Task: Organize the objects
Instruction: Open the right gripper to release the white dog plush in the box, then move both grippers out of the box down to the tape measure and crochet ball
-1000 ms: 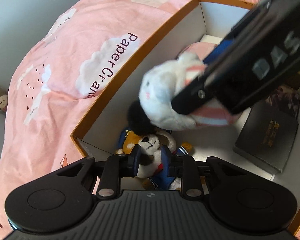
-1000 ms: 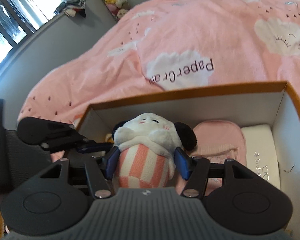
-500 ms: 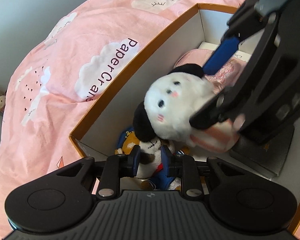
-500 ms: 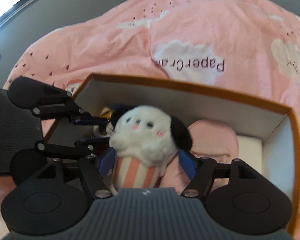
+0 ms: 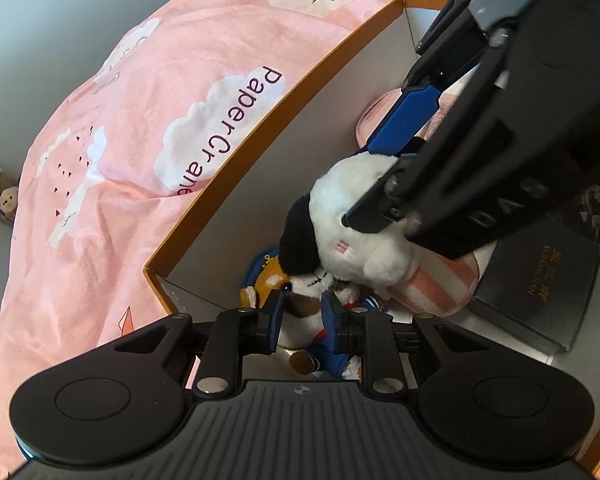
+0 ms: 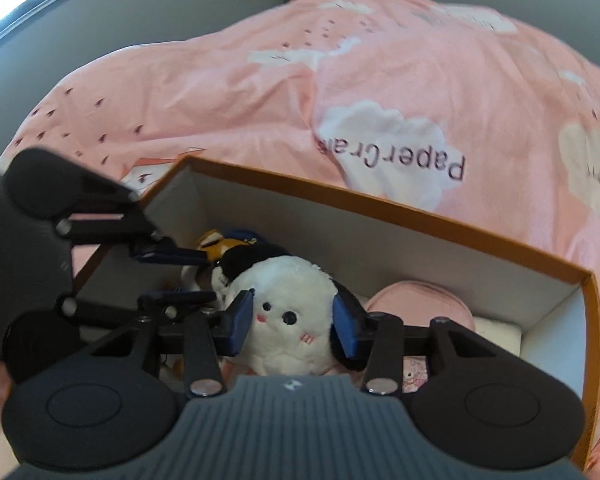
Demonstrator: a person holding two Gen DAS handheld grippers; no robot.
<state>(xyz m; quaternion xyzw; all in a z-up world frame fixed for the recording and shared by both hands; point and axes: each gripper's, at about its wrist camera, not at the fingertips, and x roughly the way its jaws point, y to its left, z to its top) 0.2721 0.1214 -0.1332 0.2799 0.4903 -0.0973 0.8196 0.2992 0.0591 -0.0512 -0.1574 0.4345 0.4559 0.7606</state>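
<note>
Crowding is the risk: right gripper (image 6: 294, 322), fingers closing on the white puppy plush (image 6: 288, 316), could dislodge the sailor dog plush (image 5: 304, 304) pinched narrowly by the left gripper (image 5: 302, 318) at seven o'clock in the box (image 5: 260, 136).

Sailor plush (image 5: 300, 312) mostly hidden; black box (image 5: 540, 284) perhaps half-covered.

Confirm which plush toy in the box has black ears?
The white plush toy with the pink-striped body, between the right hand-held gripper's closing jaws. The other plush toy is brown, dressed in blue.

"PaperCrane" is printed on a white cloud of the pink duvet (image 5: 120, 160).
</note>
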